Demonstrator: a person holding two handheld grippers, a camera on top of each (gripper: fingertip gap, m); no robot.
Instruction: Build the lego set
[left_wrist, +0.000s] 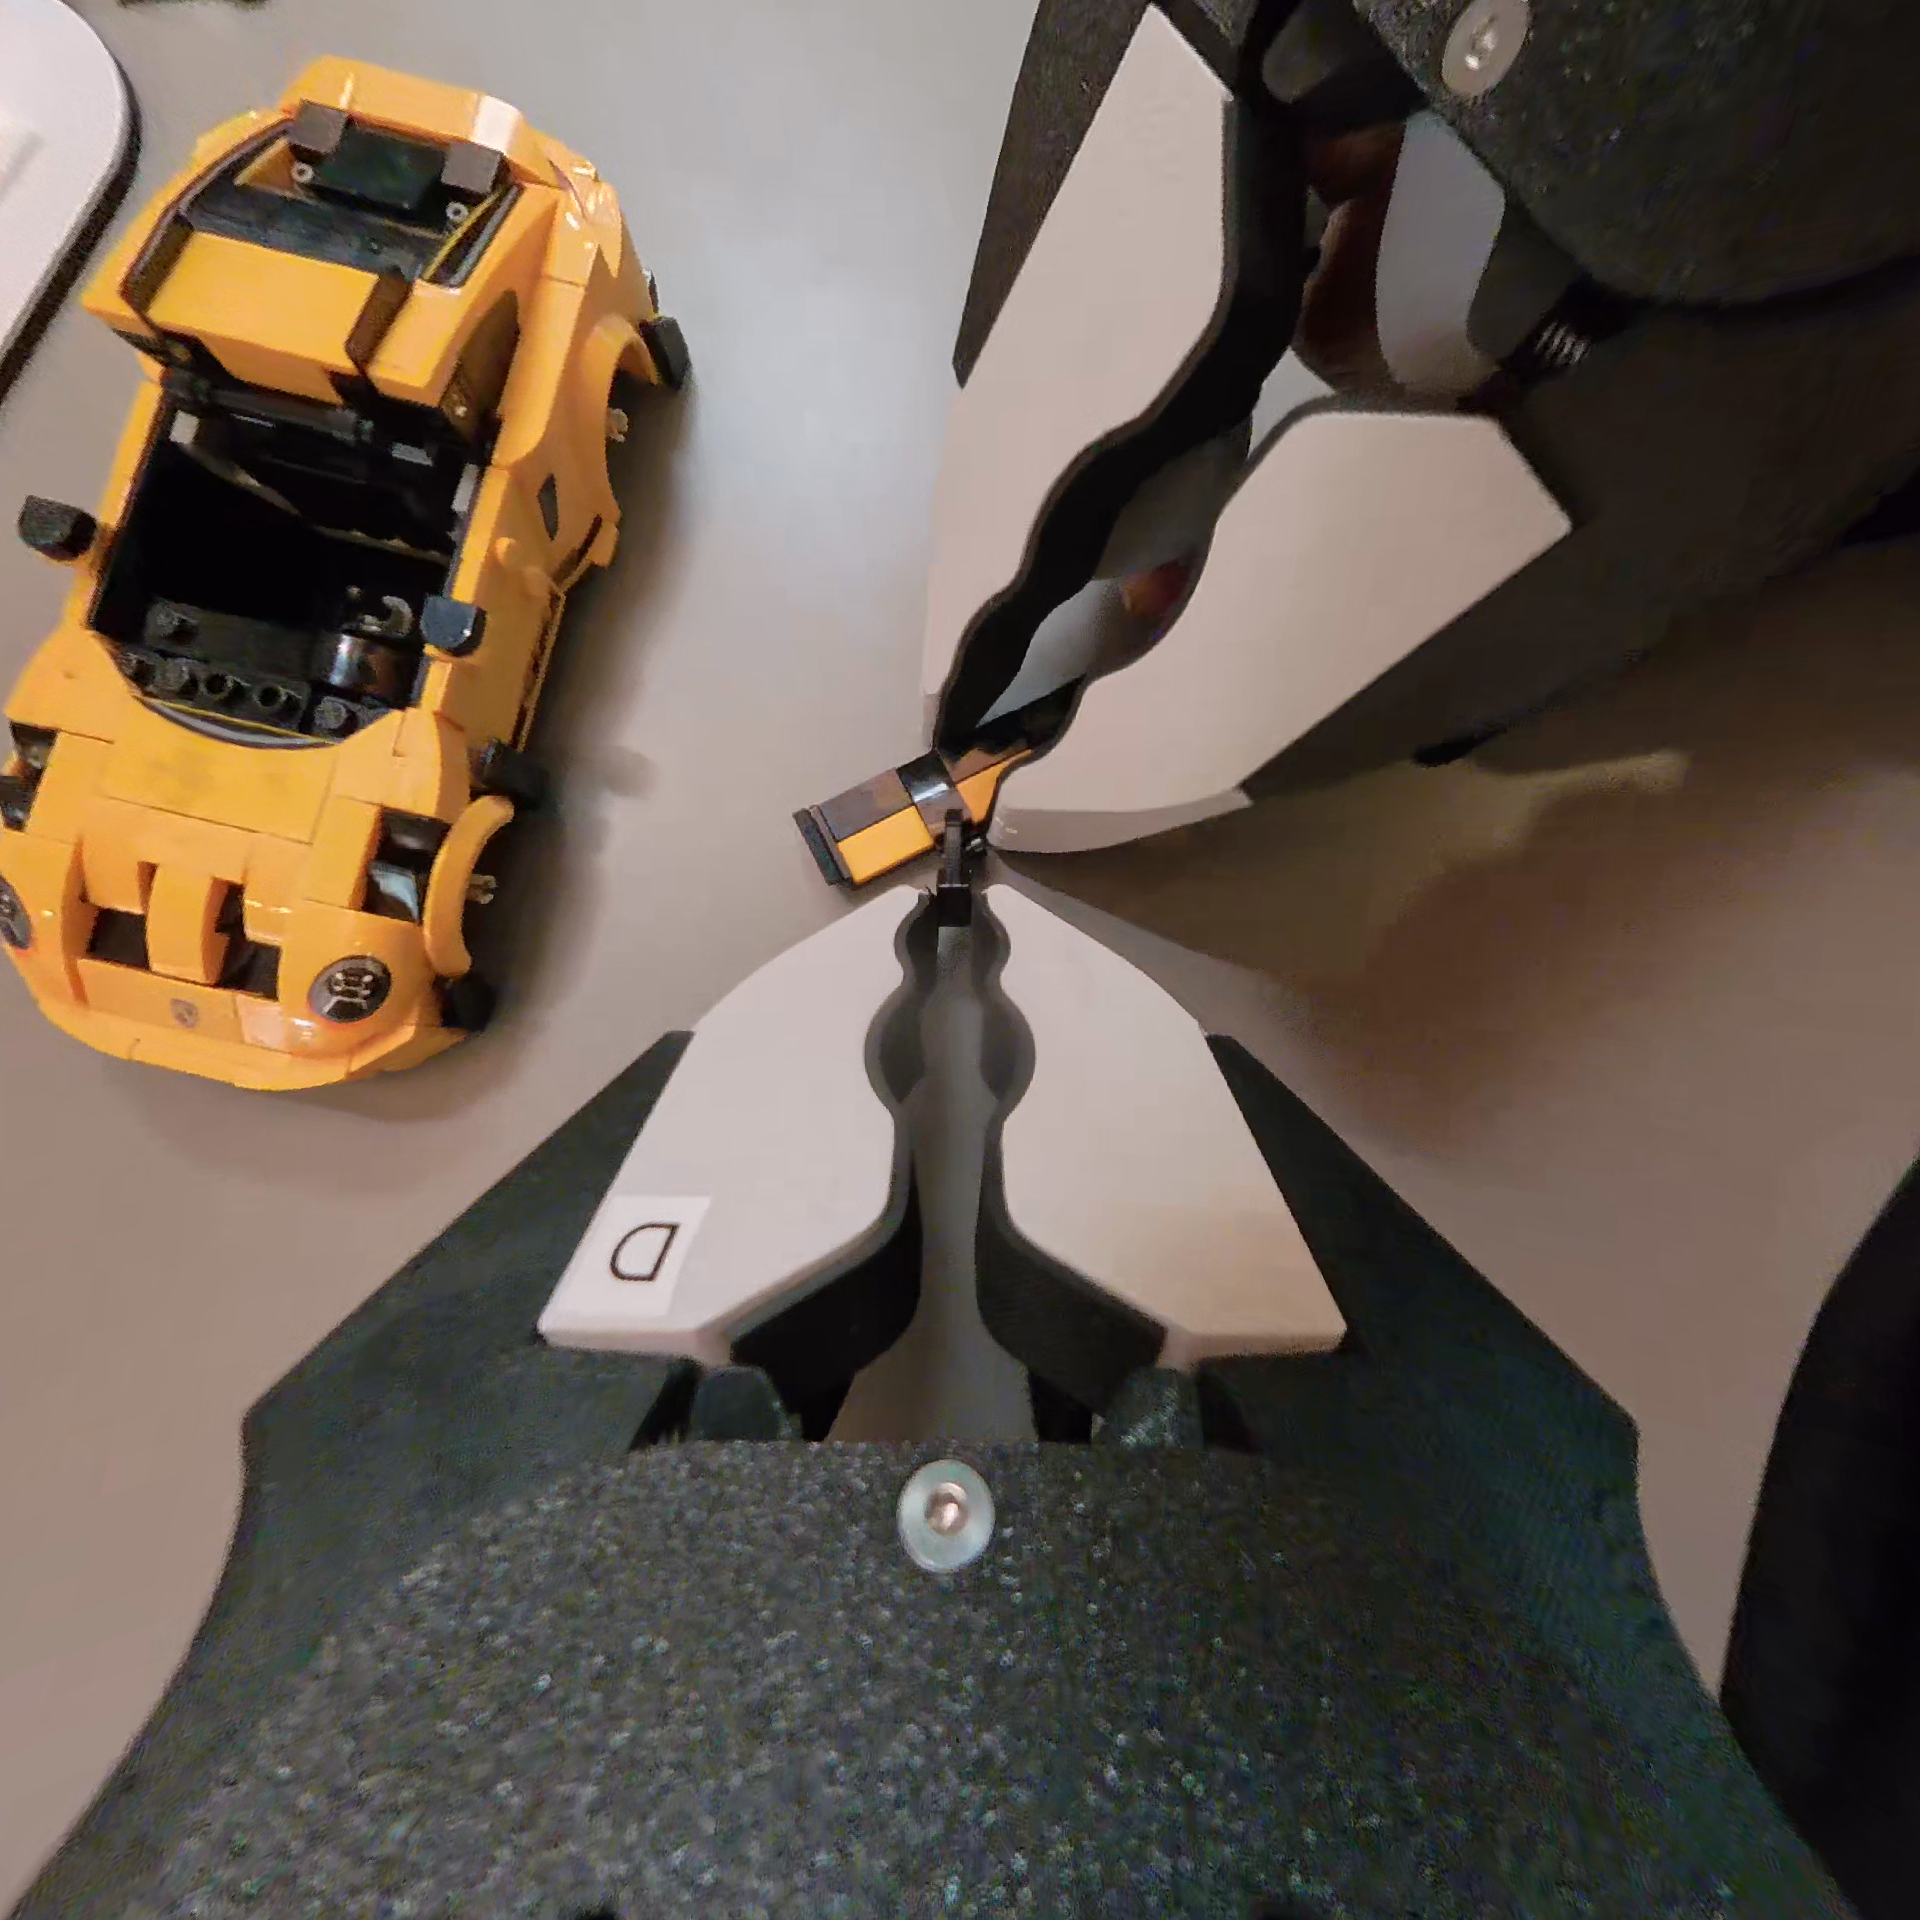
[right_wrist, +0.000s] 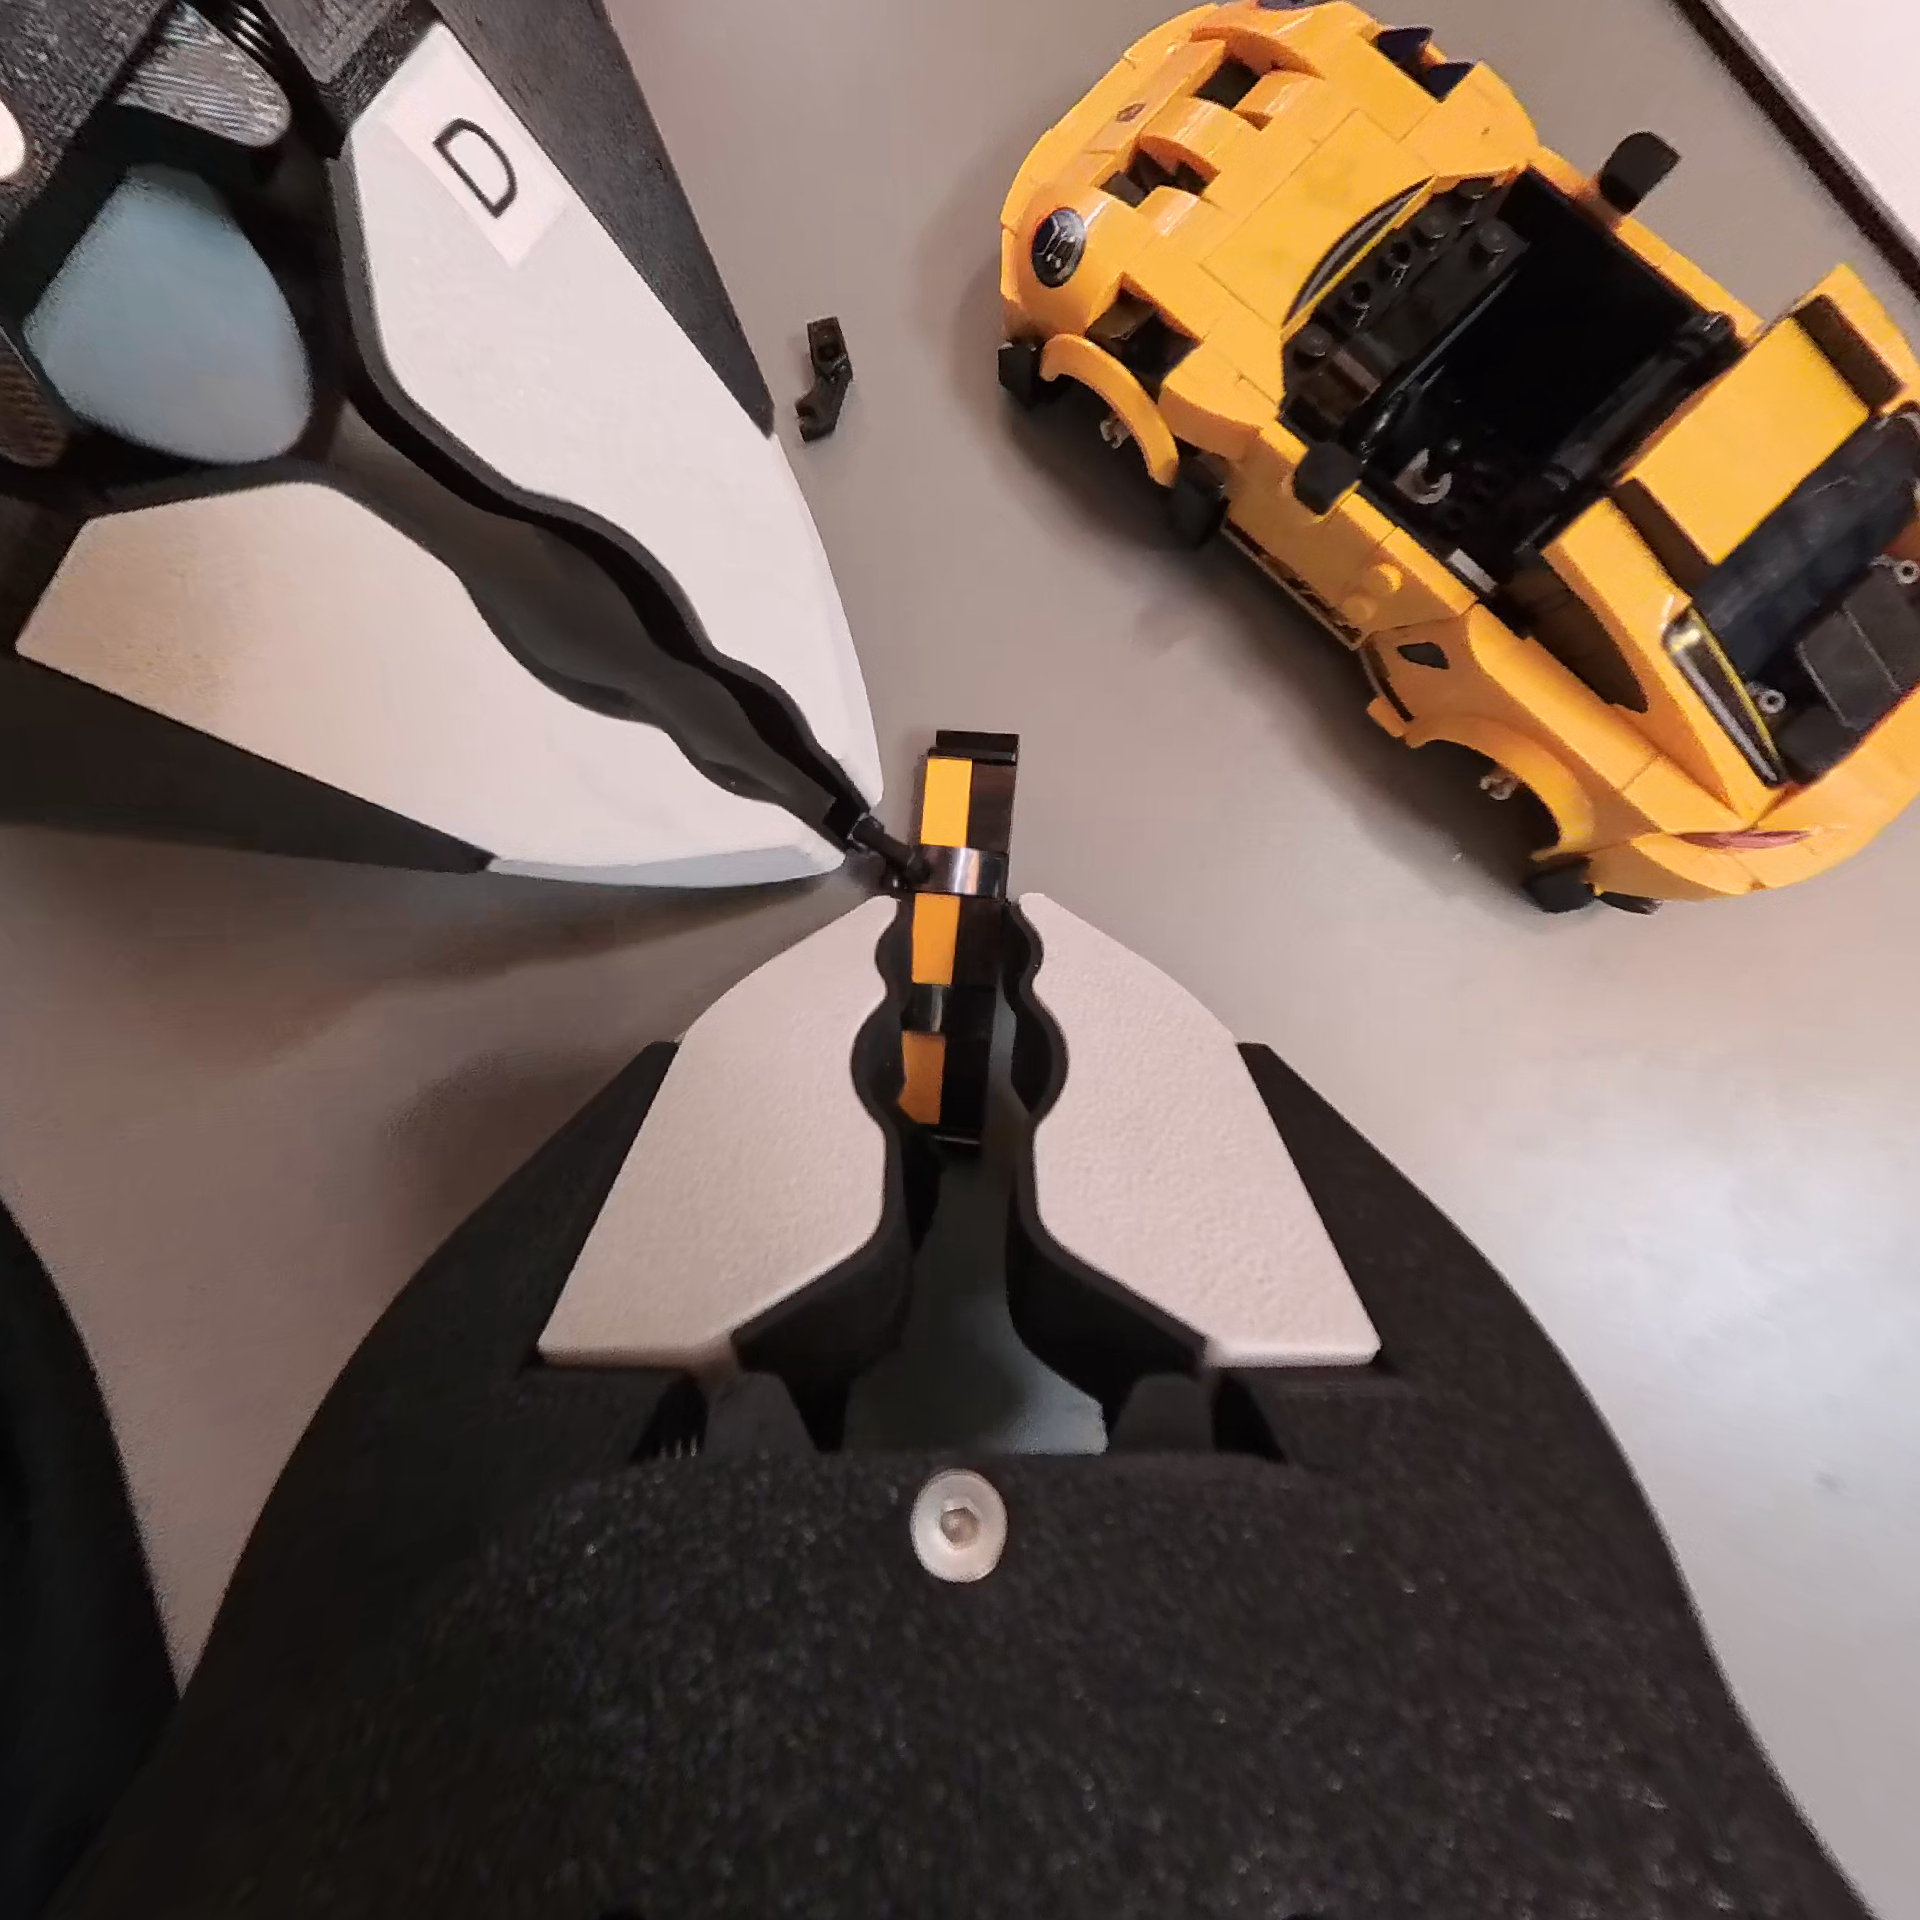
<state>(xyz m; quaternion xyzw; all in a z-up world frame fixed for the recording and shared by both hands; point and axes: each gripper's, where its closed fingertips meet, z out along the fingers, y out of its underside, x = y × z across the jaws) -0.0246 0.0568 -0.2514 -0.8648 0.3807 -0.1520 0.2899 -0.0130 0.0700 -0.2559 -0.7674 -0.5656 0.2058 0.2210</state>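
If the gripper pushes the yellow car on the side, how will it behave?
The car has no wheels on its axles, so it would probably slide, not roll. Being built of small bricks, bits such as the black mirror may snap off.

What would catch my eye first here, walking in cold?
Probably the yellow toy car on the grey table, its roof missing. Then the two grippers meeting tip to tip: the right gripper clamps a yellow-and-black strip, the left gripper pinches a tiny black piece against it.
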